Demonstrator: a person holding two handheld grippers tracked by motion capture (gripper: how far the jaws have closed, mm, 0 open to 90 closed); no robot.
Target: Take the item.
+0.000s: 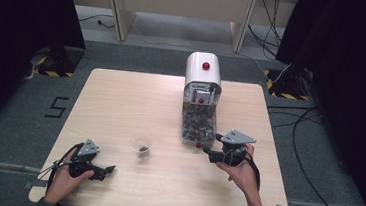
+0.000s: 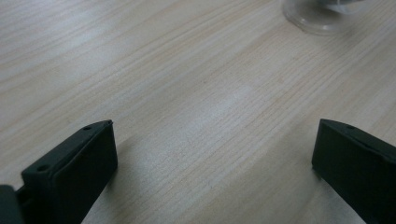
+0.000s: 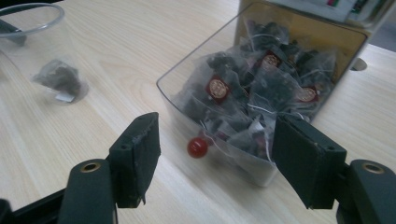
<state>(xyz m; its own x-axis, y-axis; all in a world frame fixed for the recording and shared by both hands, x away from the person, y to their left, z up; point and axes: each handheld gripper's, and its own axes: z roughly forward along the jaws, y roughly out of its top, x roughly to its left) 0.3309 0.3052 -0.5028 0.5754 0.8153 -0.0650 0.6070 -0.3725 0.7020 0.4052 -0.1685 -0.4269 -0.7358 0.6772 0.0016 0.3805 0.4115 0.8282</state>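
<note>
Clear plastic forms the tea-bag dispenser [image 3: 261,93] just ahead of your right claw [image 3: 217,151], whose jaws stand wide apart around its red knob [image 3: 197,147], touching nothing. Your left claw [image 2: 212,158] is also spread open, low over the bare wooden surface [image 1: 121,102]. Between your hands stands a clear cup [image 1: 142,147] holding one tea bag [image 3: 60,79].
</note>
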